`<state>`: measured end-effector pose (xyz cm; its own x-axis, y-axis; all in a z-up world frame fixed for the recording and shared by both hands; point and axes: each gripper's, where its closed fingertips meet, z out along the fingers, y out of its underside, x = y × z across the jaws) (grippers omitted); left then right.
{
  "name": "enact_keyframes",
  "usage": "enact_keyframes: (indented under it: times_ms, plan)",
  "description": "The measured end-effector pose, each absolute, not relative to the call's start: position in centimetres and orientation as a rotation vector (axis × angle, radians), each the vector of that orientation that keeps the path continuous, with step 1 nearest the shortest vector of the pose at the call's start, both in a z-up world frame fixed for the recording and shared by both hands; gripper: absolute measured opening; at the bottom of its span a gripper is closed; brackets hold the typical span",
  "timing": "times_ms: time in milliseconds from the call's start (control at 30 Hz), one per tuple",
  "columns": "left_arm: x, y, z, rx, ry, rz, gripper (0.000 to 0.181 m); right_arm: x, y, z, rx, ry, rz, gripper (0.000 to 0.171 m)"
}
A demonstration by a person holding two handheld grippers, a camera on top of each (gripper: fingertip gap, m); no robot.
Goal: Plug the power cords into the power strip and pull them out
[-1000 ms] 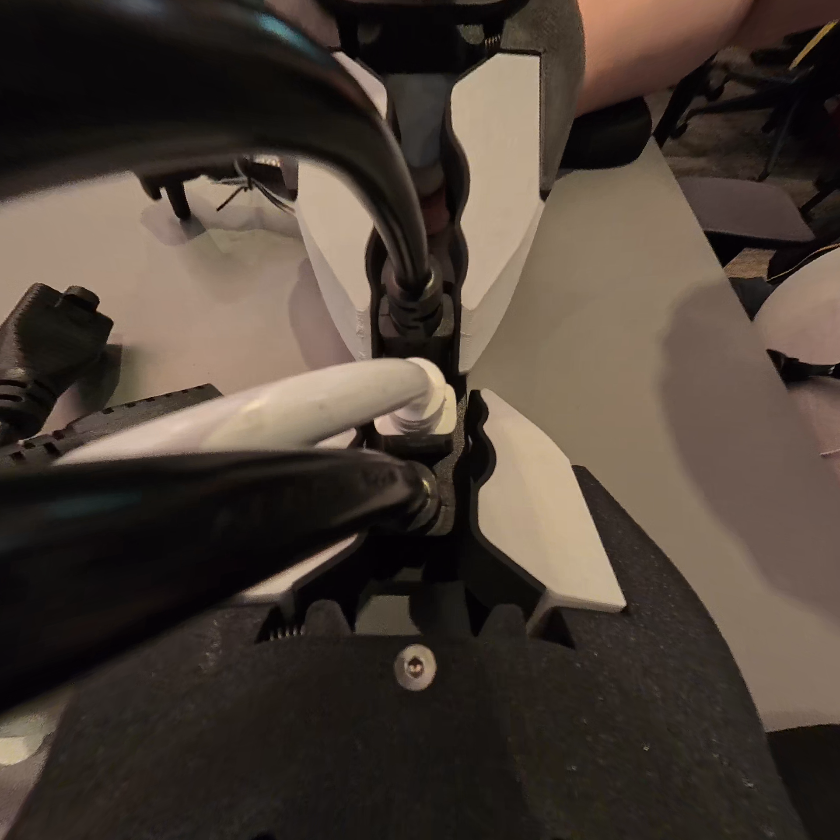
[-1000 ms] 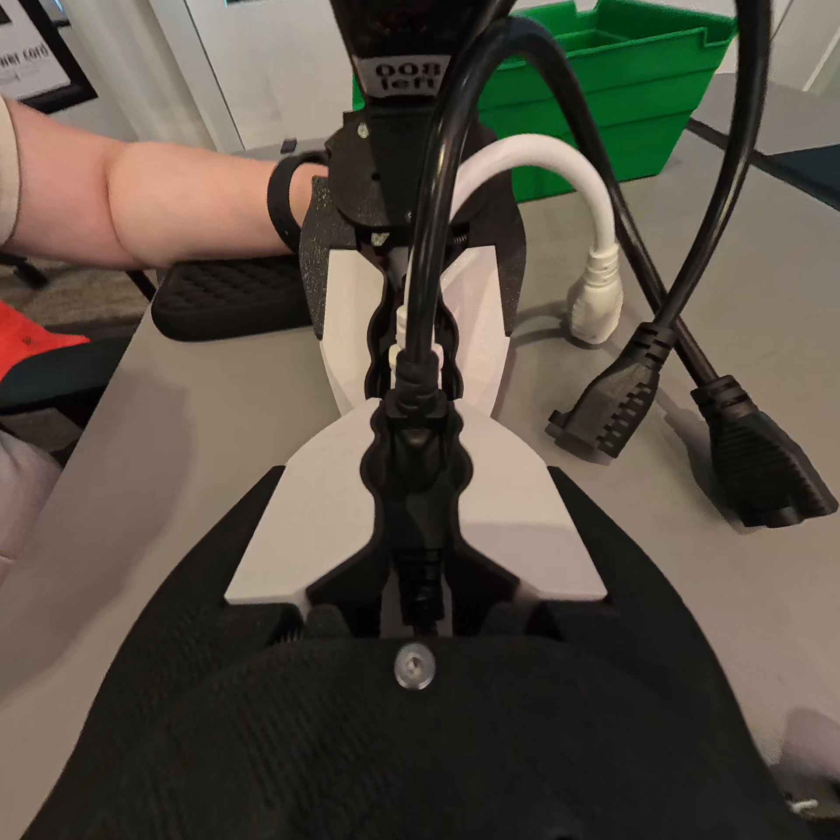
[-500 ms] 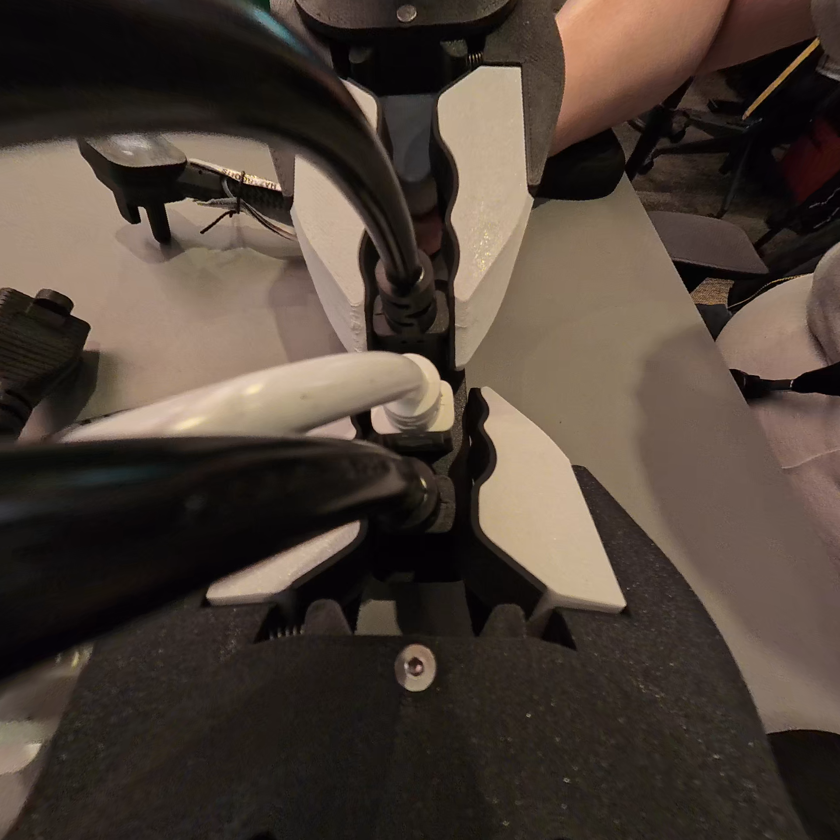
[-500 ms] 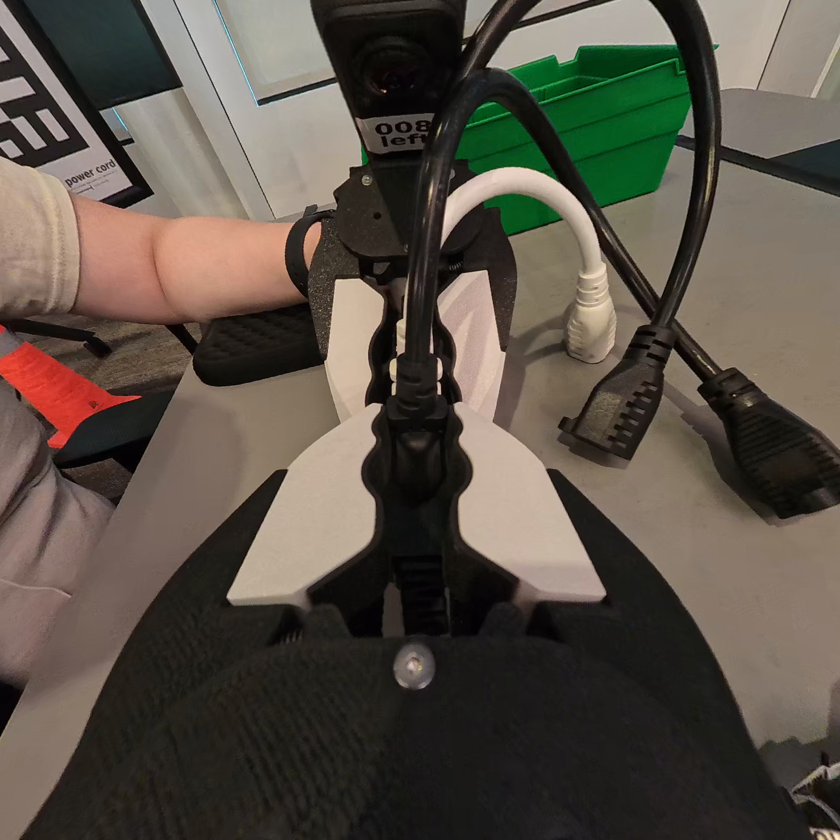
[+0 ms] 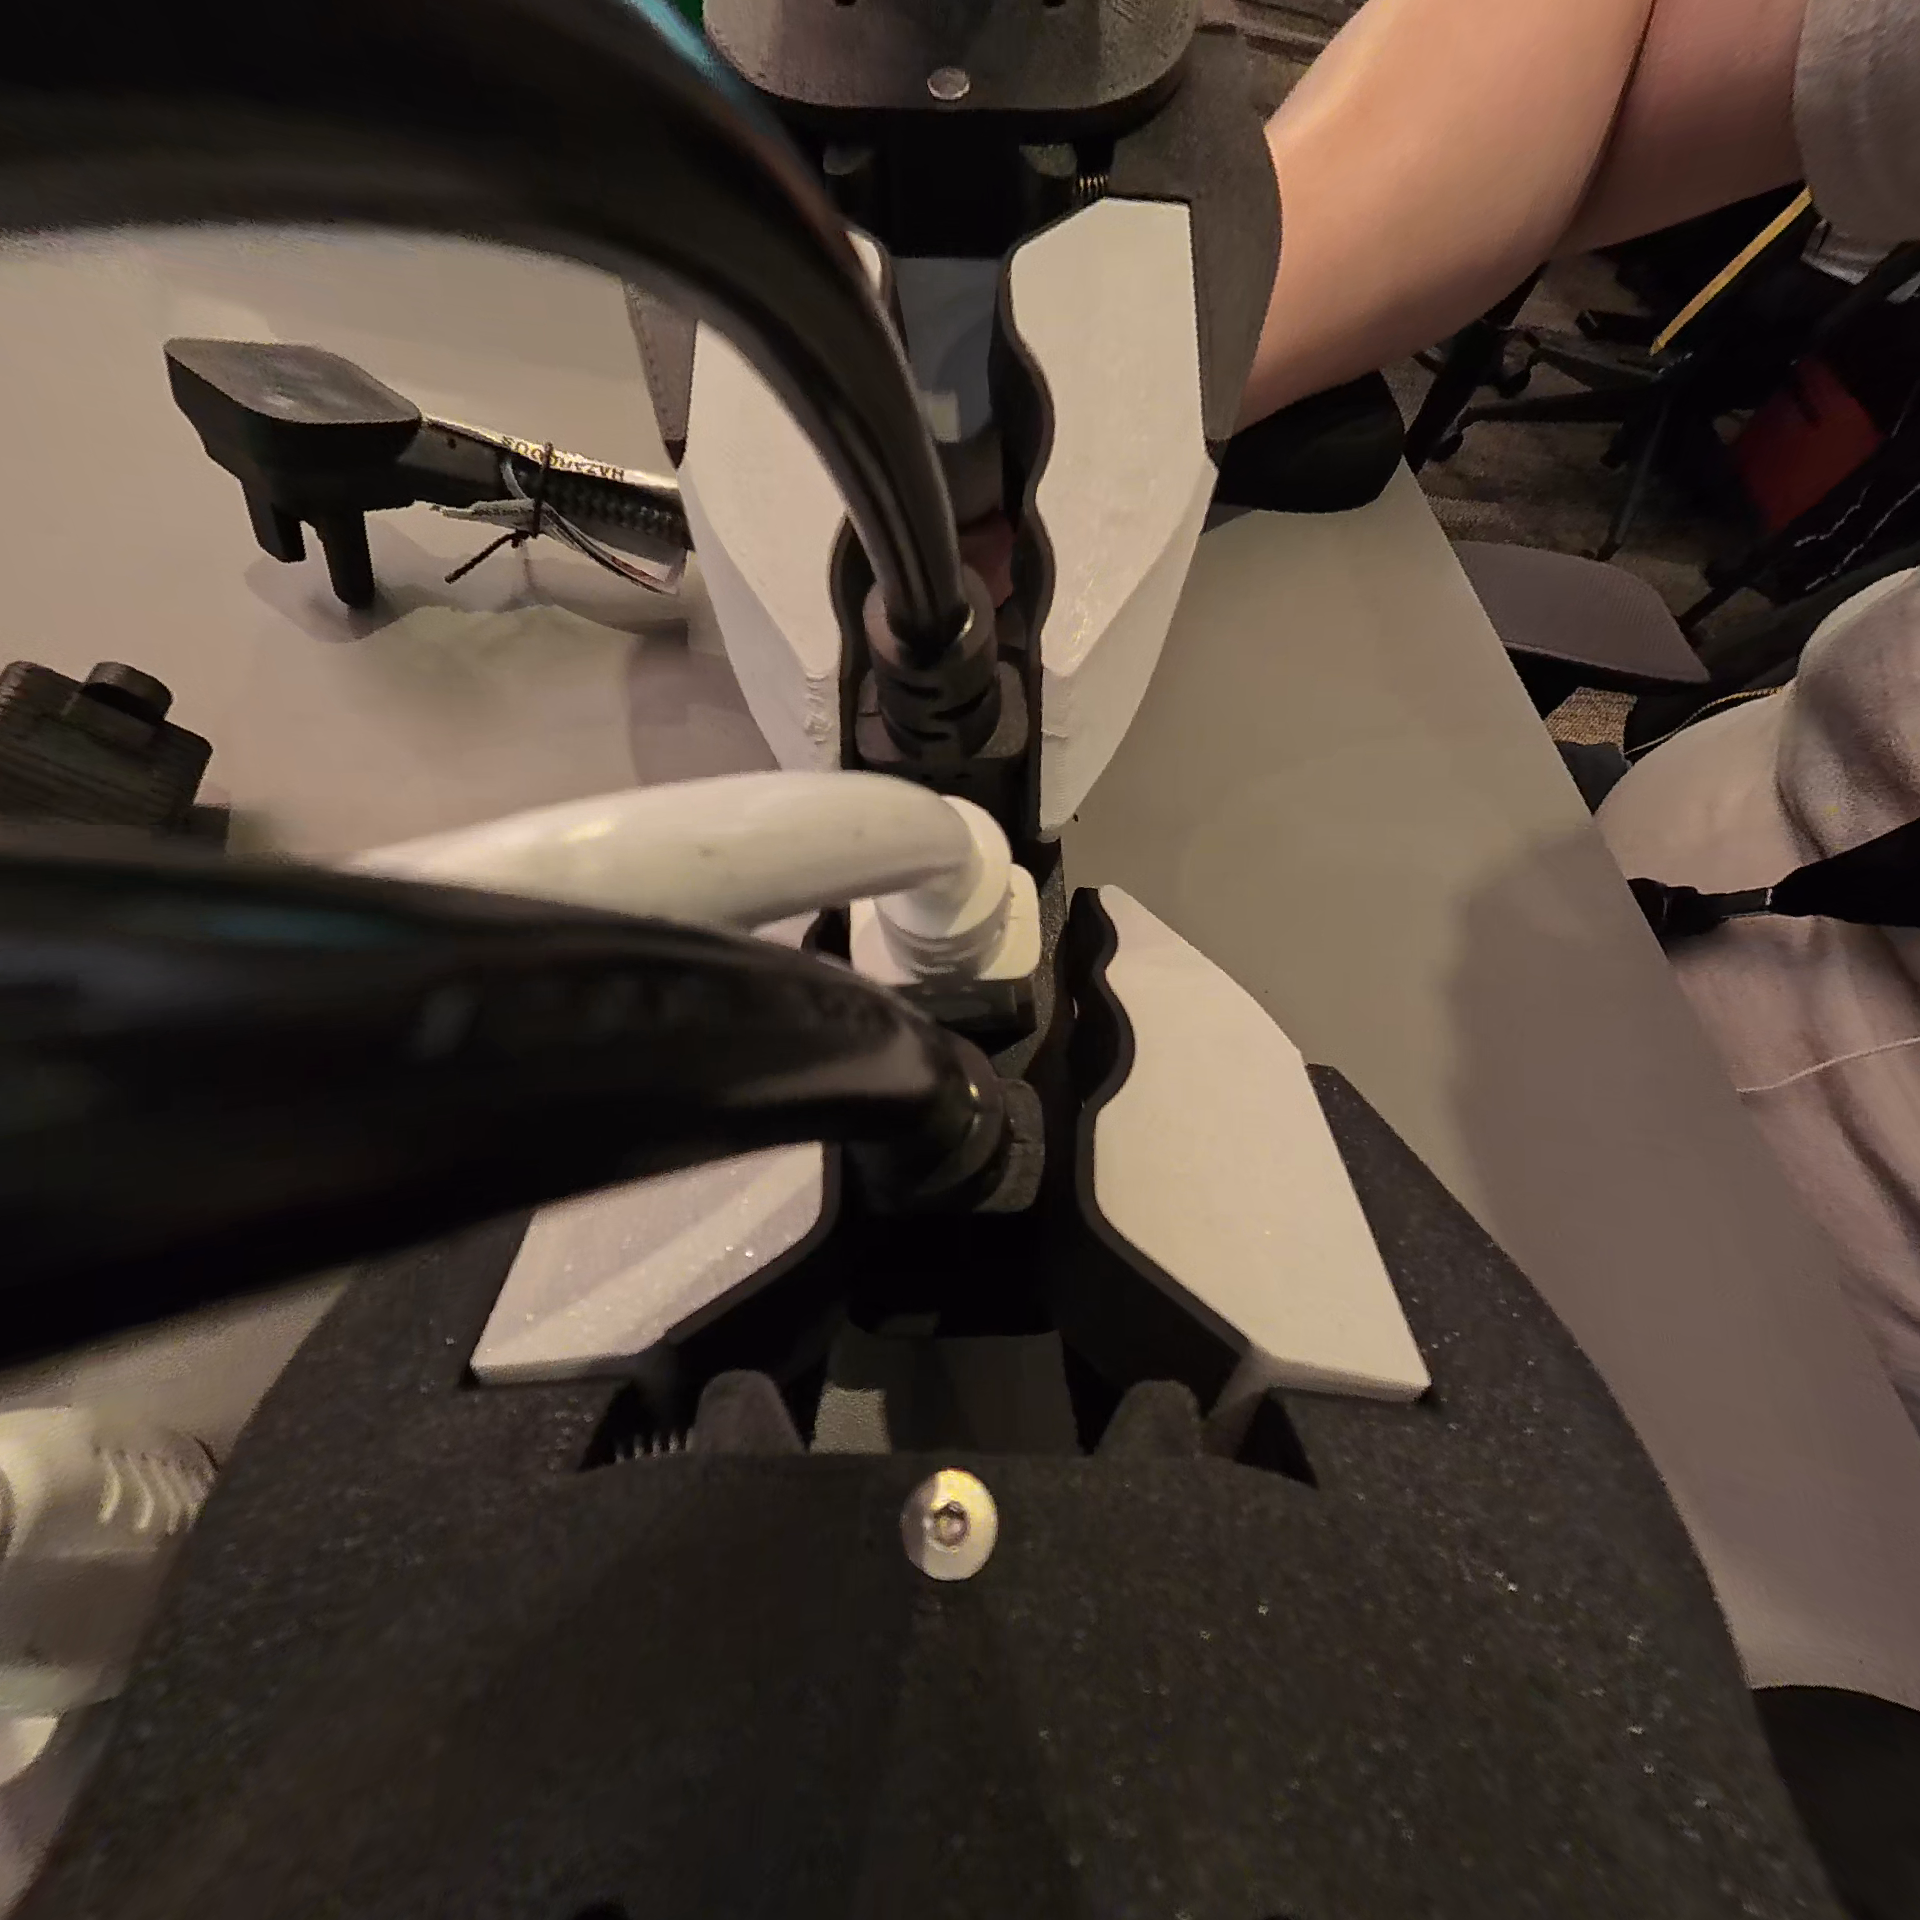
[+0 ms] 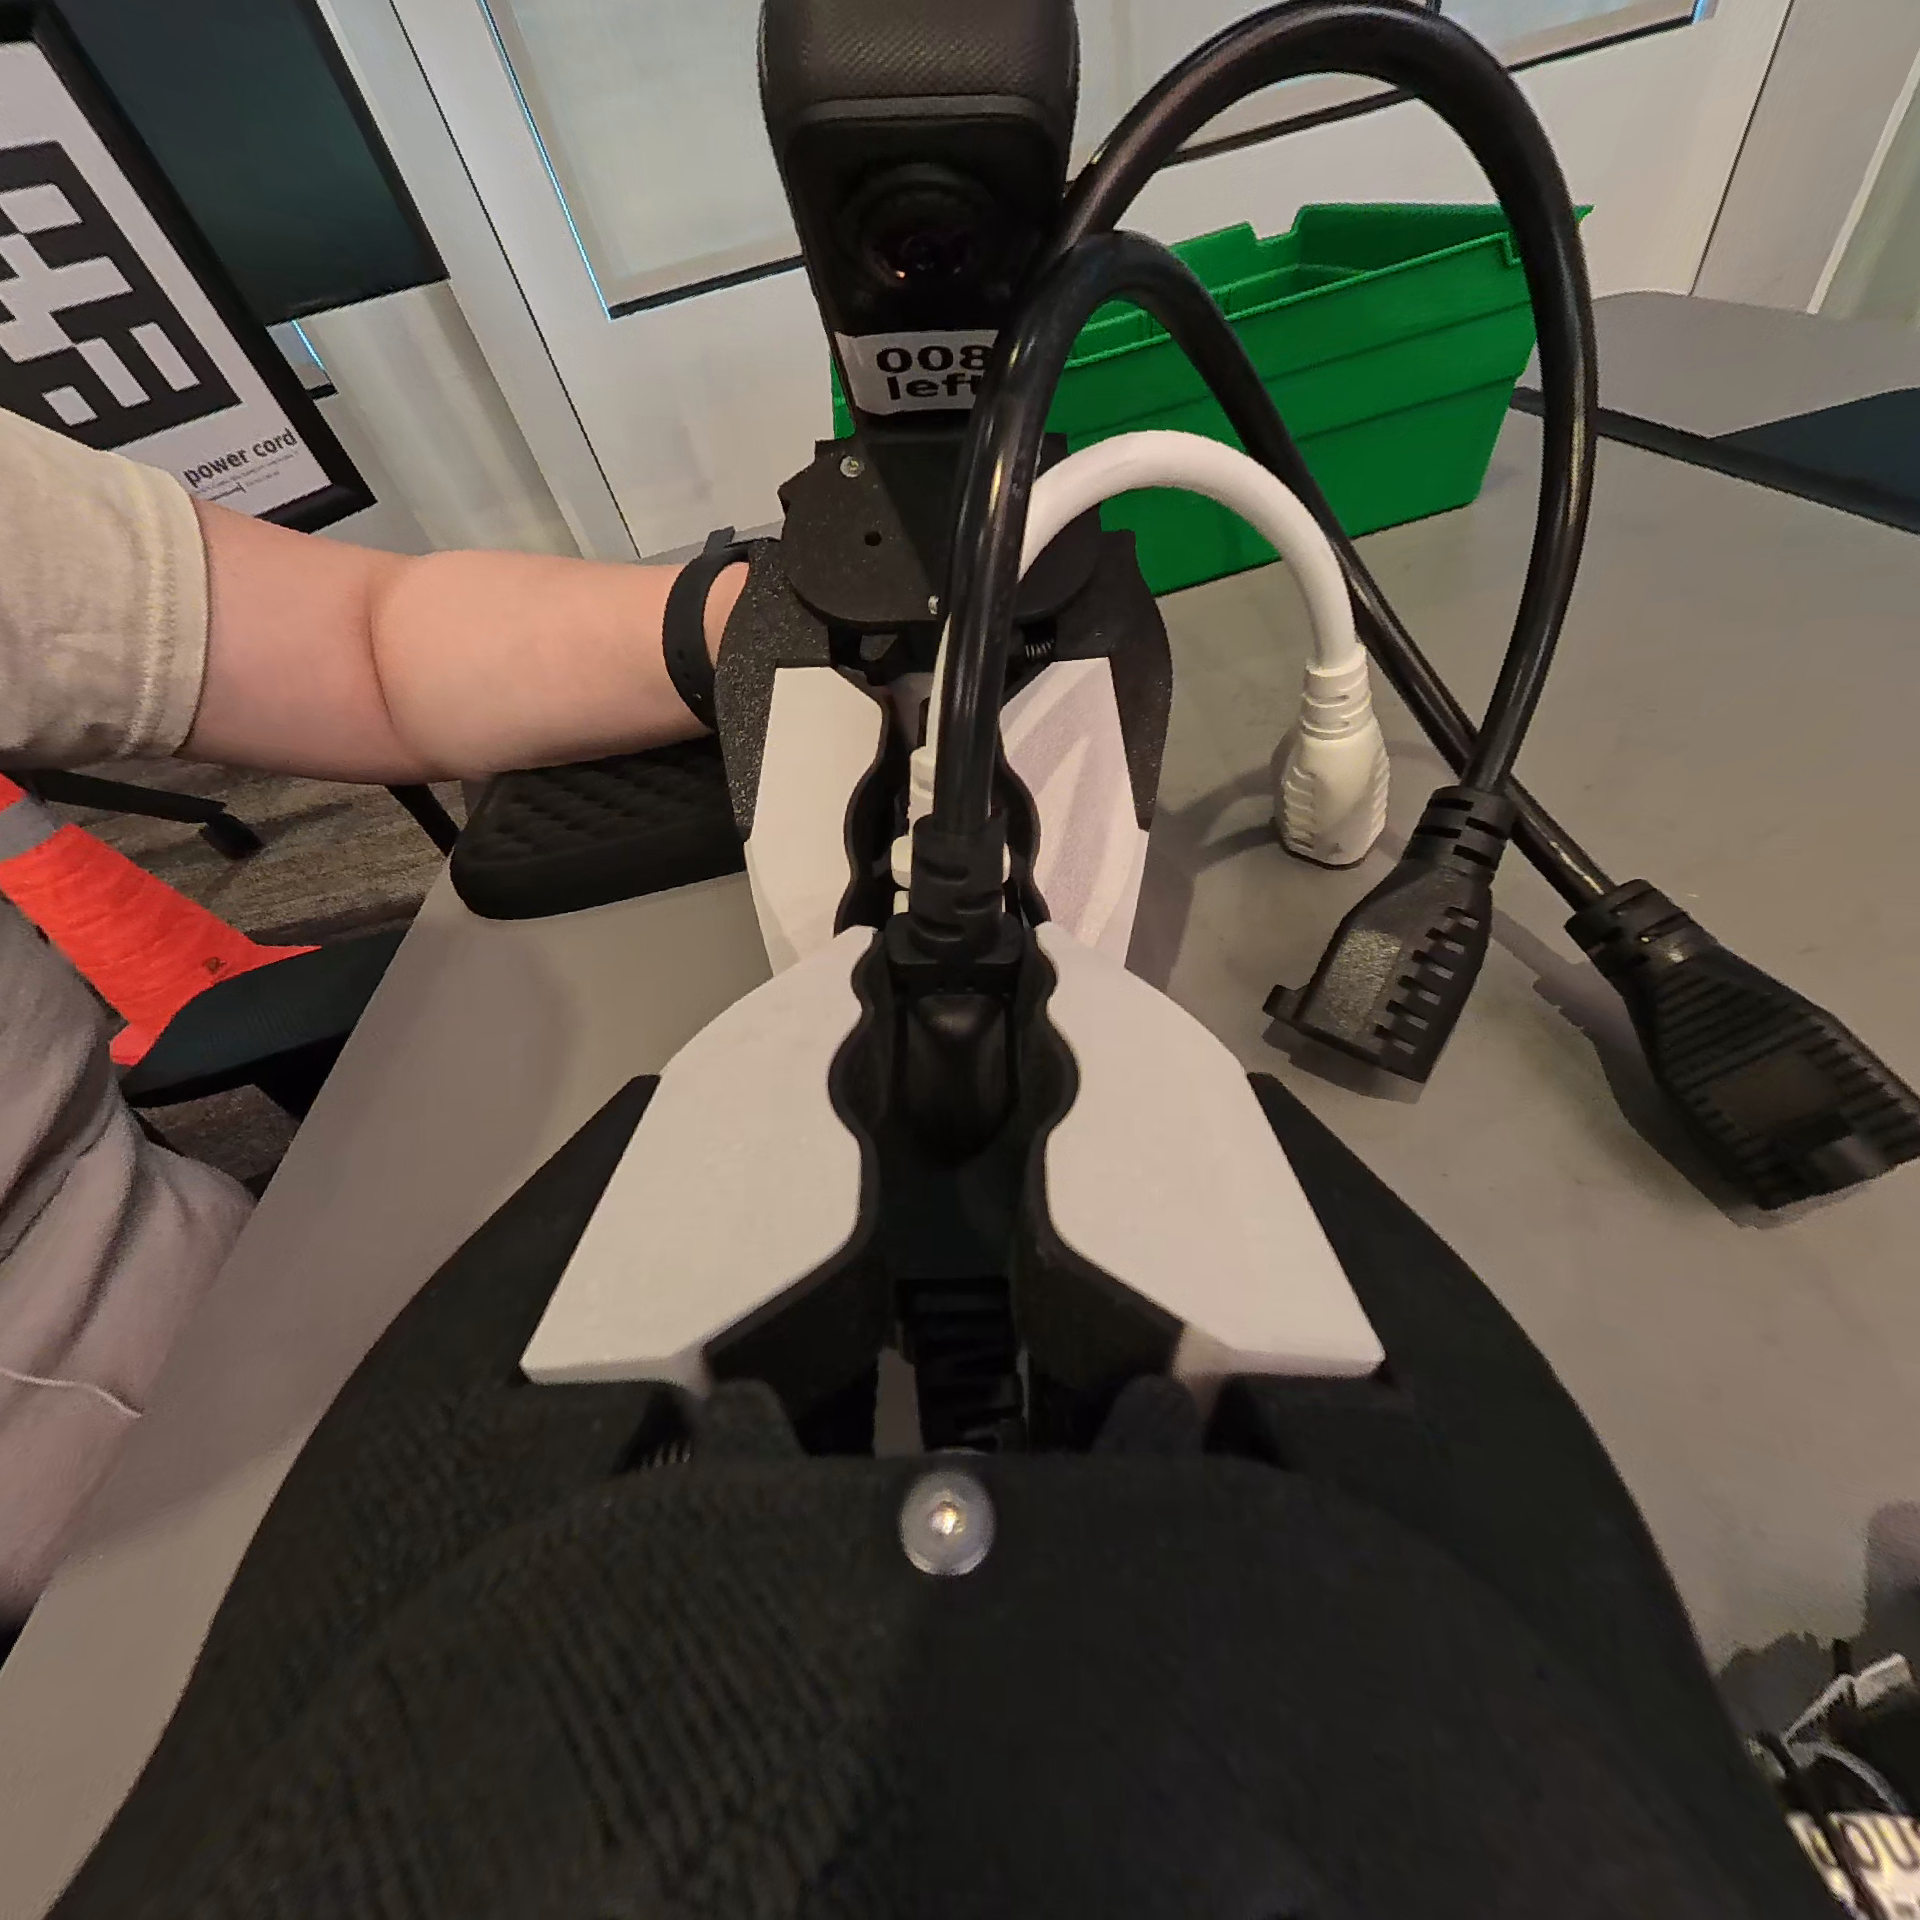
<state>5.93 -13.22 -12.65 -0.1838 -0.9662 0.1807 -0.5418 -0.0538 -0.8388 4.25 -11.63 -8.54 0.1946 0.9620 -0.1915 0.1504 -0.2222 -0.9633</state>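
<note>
Right wrist view: two grippers meet nose to nose over the power strip

Right wrist view shows the right gripper (image 6: pixel 951 997) clamped on a black plug (image 6: pixel 951 914) at the near end of a narrow power strip, which is mostly hidden between the two sets of jaws. At 12 o'clock the left gripper (image 6: pixel 951 821) faces it, closed around the strip's far end. A white cord (image 6: pixel 1195 499) and two black cords (image 6: pixel 1548 312) arch up from the strip and drop to the desk (image 6: pixel 1714 644) at 2 to 3 o'clock, where their free socket ends lie: a white one (image 6: pixel 1335 774) and two black ones (image 6: pixel 1382 966), near each other but apart. A green bin (image 6: pixel 1351 343) stands behind at 1 o'clock.

Left wrist view shows the left gripper (image 5: pixel 987 935) shut on the strip, with the white plug (image 5: pixel 956 914) and a black plug (image 5: pixel 935 1132) seated between its jaws, and a loose black plug (image 5: pixel 281 405) on the desk at 10 o'clock.

The step in hand appears to be seating or pulling the black plug held by the right gripper; which one cannot be told. Next, the left gripper needs to brace the strip while the right moves straight along the prongs' axis, without twisting.
</note>
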Motion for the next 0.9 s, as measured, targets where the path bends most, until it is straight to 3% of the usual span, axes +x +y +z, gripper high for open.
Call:
enact_keyframes:
  times_ms: [33,633,900]
  plan:
    - [5.9,-13.2,-12.6,-1.600,1.743,-1.160,0.044,4.2,-11.6,-8.5,-1.567,-1.088,1.138,0.017]
    - [5.7,-12.9,-12.4,-1.659,1.686,-1.217,0.042,4.1,-11.2,-8.5,-1.586,-1.073,1.236,0.020]
    - [6.1,-12.8,-11.5,-1.651,1.636,-1.206,0.042,4.6,-11.2,-9.6,-1.590,-1.205,1.101,0.023]
